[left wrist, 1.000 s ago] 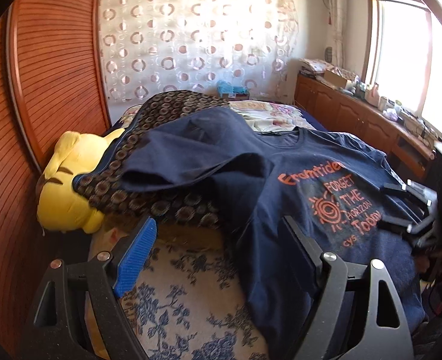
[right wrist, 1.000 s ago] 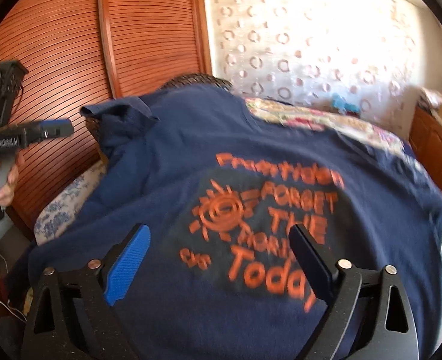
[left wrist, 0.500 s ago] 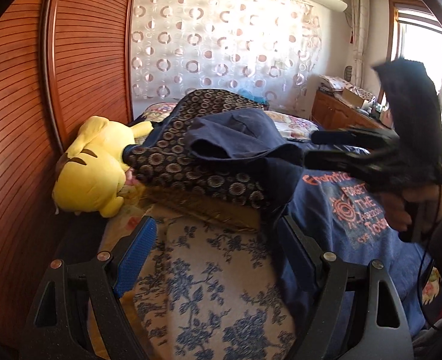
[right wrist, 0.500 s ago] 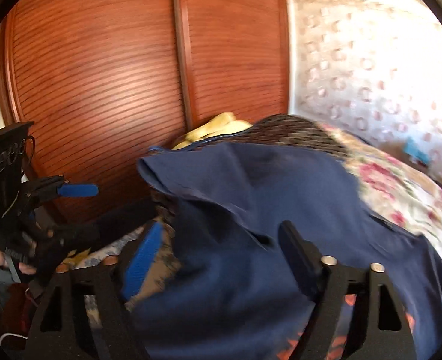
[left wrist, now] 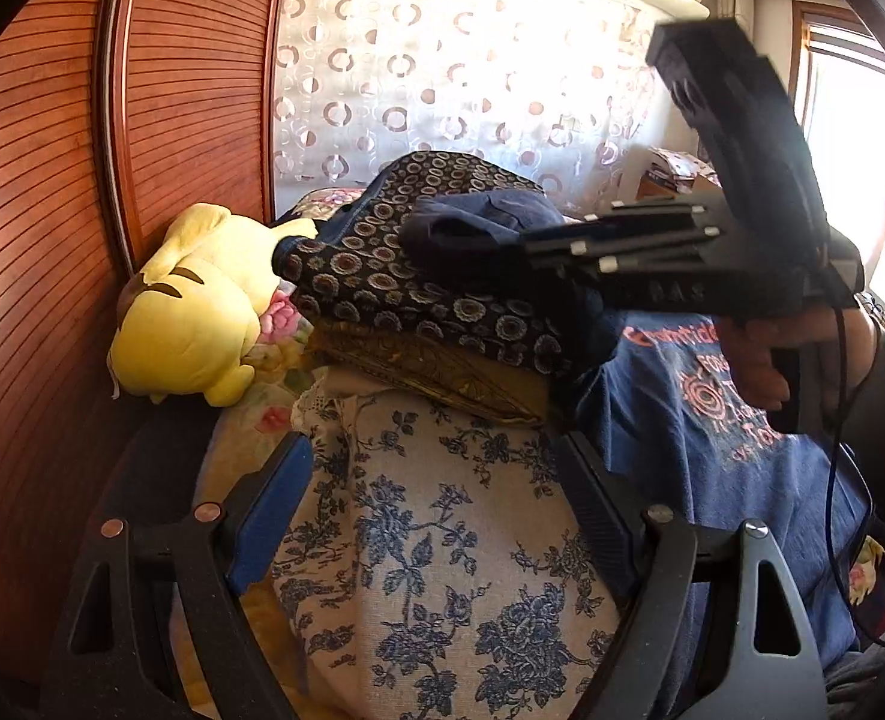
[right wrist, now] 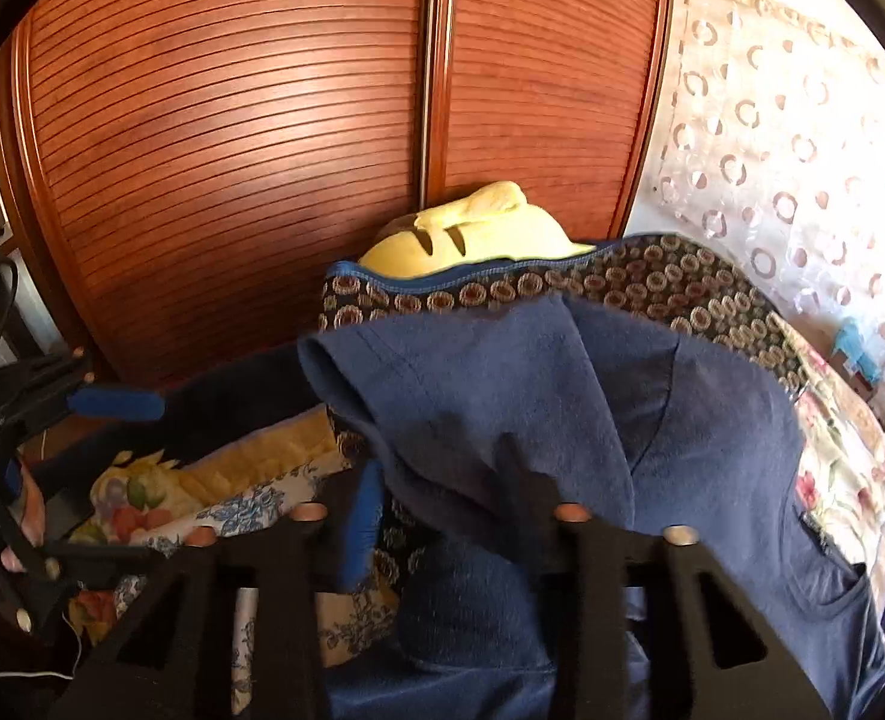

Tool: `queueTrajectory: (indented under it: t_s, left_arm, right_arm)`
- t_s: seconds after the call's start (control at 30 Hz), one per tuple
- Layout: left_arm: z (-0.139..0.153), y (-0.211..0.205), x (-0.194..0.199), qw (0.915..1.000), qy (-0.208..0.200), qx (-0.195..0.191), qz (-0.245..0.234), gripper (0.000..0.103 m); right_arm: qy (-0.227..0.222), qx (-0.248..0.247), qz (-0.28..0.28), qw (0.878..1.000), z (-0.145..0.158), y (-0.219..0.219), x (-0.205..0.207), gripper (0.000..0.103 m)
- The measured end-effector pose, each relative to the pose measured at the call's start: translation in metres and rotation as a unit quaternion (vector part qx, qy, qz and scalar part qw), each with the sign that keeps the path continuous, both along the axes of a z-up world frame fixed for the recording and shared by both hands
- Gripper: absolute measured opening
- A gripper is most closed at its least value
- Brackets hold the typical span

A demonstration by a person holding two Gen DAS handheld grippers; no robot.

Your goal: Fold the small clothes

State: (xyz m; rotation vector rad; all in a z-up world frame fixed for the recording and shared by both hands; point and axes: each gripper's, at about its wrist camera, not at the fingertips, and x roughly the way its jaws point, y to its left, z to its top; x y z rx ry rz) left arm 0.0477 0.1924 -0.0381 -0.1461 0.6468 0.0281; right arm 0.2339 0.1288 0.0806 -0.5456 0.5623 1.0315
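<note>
Two grippers work over the bed (left wrist: 442, 570). Nearest, the left gripper (left wrist: 436, 516) hovers with jaws spread wide, empty, above the blue-flowered cover. The right gripper (right wrist: 442, 510) has just been closing its jaws, now clenched on the navy cotton T-shirt (right wrist: 502, 408), whose sleeve lies on a circle-patterned dark pillow (left wrist: 382, 276) near the bed's head.

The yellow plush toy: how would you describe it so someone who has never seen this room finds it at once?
Start at the slatted reddish wooden wardrobe doors along the bed's side. Against them, beside the dark ring-patterned cloth, lies the yellow plush toy. It is the only plain bright-yellow, rounded, stuffed thing there, with dark slit markings; everything near it is flat fabric, patterned or navy.
</note>
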Motion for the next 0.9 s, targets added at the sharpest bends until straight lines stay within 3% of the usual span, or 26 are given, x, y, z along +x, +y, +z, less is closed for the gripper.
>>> queueTrajectory:
  t_s: [0.03, 0.1, 0.27, 0.43, 0.53, 0.6, 0.67, 0.77, 0.87, 0.9]
  left_arm:
    - [0.000, -0.002, 0.000, 1.0000, 0.000, 0.001, -0.002, 0.084]
    - [-0.002, -0.006, 0.000, 1.0000, 0.000, 0.002, -0.007, 0.084]
    - [-0.003, -0.016, 0.003, 0.9999, 0.002, 0.001, -0.016, 0.084]
    - [-0.003, -0.028, 0.006, 0.9996, 0.002, 0.001, -0.028, 0.084]
    - [-0.002, -0.036, 0.009, 0.9994, 0.002, 0.000, -0.034, 0.084]
    - [-0.002, -0.041, 0.012, 0.9993, 0.004, 0.001, -0.038, 0.084]
    - [-0.003, -0.048, 0.015, 0.9990, 0.006, 0.003, -0.044, 0.084]
    - [-0.004, -0.057, 0.018, 0.9986, 0.009, 0.005, -0.053, 0.084]
    - [-0.008, -0.065, 0.022, 0.9981, 0.016, 0.010, -0.059, 0.084]
    - [-0.008, -0.067, 0.024, 0.9980, 0.018, 0.011, -0.061, 0.084]
  right_arm:
    - [-0.007, 0.005, 0.004, 1.000, 0.000, 0.004, -0.001, 0.006]
    - [-0.015, 0.016, 0.011, 1.000, 0.004, 0.005, -0.002, 0.003]
    - [-0.027, 0.069, -0.017, 0.997, 0.024, -0.016, 0.000, 0.002]
    - [-0.020, 0.116, -0.103, 0.988, 0.050, -0.060, 0.016, 0.002]
    - [-0.003, 0.113, -0.163, 0.980, 0.045, -0.082, 0.029, 0.002]
    - [0.007, 0.089, -0.196, 0.977, 0.031, -0.089, 0.040, 0.002]
    - [0.045, 0.056, -0.202, 0.977, 0.008, -0.086, 0.054, 0.002]
    - [0.048, 0.028, -0.217, 0.975, -0.020, -0.078, 0.065, 0.018]
    - [0.048, 0.039, -0.217, 0.974, -0.028, -0.071, 0.070, 0.033]
    - [0.047, 0.047, -0.220, 0.973, -0.028, -0.070, 0.071, 0.044]
